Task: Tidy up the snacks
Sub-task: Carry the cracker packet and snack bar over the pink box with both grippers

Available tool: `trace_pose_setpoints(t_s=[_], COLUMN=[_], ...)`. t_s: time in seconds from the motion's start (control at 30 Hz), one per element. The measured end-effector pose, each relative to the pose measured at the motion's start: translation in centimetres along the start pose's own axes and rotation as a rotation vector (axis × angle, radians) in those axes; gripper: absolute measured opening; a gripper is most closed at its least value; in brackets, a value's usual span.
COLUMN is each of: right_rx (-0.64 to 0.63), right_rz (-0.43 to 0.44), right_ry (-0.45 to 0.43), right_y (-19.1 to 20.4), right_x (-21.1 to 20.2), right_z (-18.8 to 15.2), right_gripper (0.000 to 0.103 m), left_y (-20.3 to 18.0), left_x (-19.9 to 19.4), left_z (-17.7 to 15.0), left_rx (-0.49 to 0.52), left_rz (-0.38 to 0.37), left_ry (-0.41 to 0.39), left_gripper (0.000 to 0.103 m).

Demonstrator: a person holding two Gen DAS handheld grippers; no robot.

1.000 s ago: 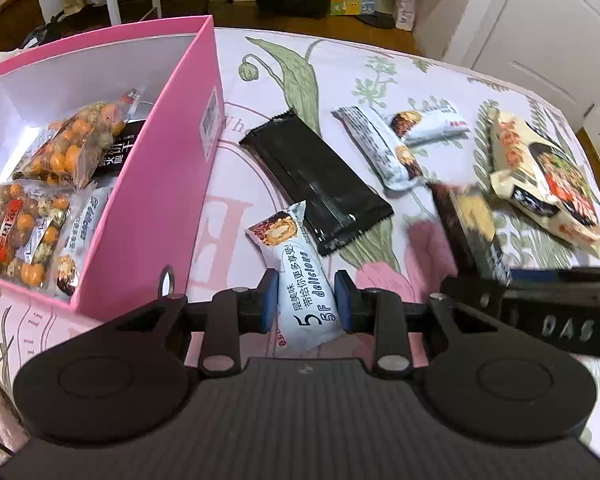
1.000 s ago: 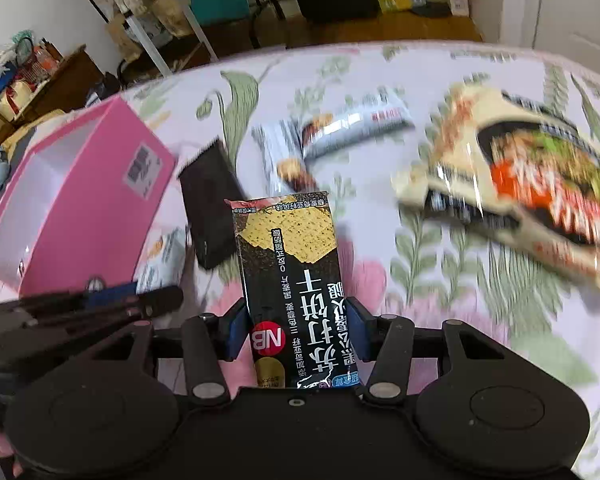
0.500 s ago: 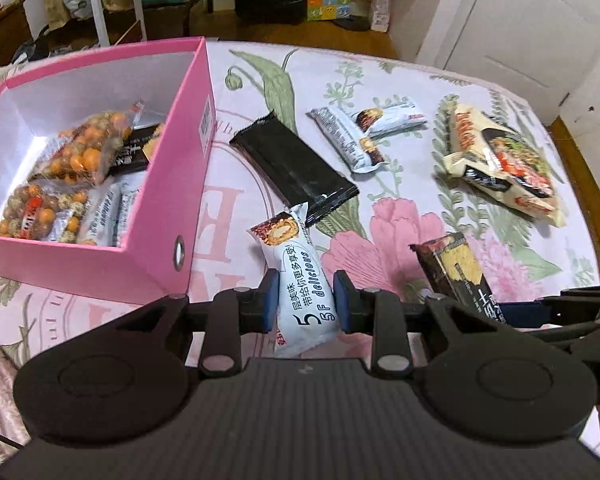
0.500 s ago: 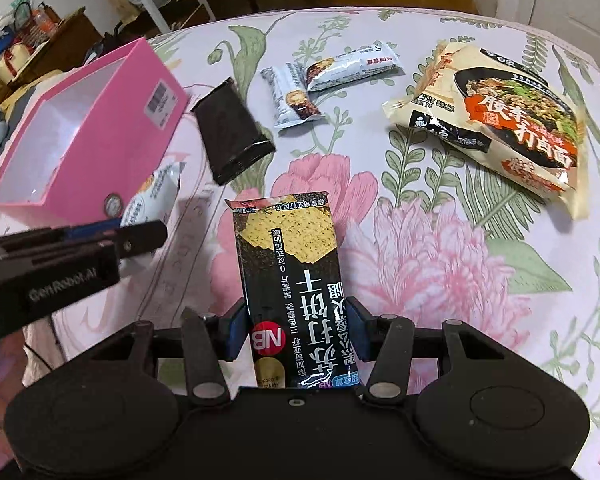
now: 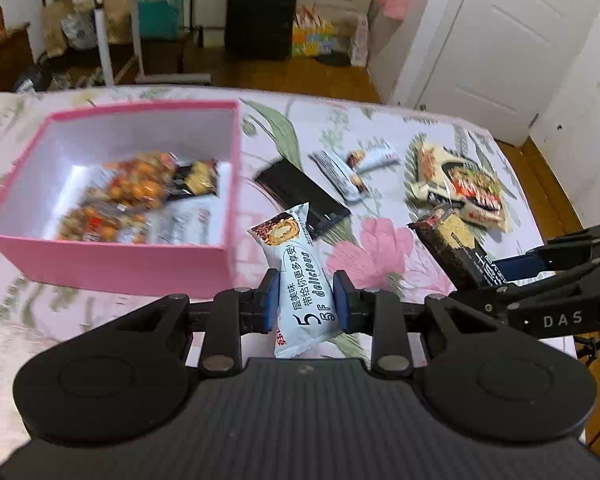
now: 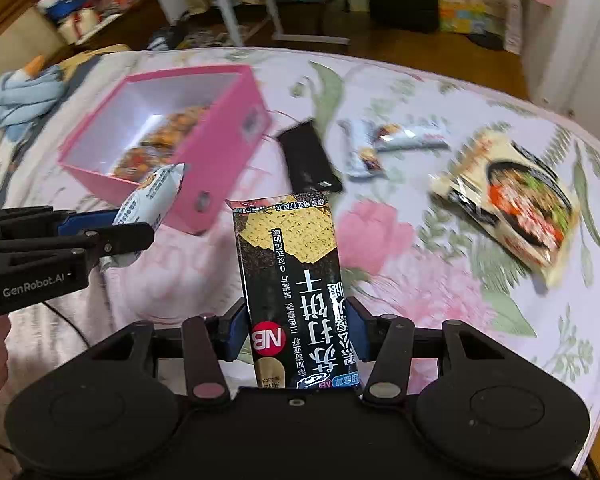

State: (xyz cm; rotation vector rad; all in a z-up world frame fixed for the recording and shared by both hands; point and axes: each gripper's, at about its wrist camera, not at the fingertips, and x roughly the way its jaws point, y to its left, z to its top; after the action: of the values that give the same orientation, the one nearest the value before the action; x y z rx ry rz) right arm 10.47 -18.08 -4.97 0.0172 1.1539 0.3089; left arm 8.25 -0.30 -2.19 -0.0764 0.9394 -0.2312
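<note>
Pink box (image 5: 112, 268) — 4 packets loose; left gripper (image 5: 305, 306) clamps white packet (image 5: 300, 276), right gripper (image 6: 296, 334) black packet (image 6: 296, 280).

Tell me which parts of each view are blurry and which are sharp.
Left wrist view: the white snack in the left gripper is sharp, the pink box and table packets smeared. Right wrist view: the cracker pack is sharp, the noodle bag streaked.
</note>
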Motion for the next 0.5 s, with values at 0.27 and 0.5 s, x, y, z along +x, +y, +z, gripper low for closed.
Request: trace_pose_setpoints(t_s=[0.27, 0.5], right_rx=[-0.072, -0.188], right_rz=[0.150, 0.156], right_ry=[-0.107, -0.158], right_y=[5.0, 9.0], right_x=[1.0, 4.4], right_z=[3.5, 8.0], right_gripper=[0.056, 0.056], left_y=[3.9, 9.4], left_x=[-2.9, -1.5], left_z=[2.0, 4.4], left_rx=[-0.058, -0.143], left_rz=[0.053, 0.118], left_ry=[-0.087, -0.117], left_gripper=[0.027, 0.027])
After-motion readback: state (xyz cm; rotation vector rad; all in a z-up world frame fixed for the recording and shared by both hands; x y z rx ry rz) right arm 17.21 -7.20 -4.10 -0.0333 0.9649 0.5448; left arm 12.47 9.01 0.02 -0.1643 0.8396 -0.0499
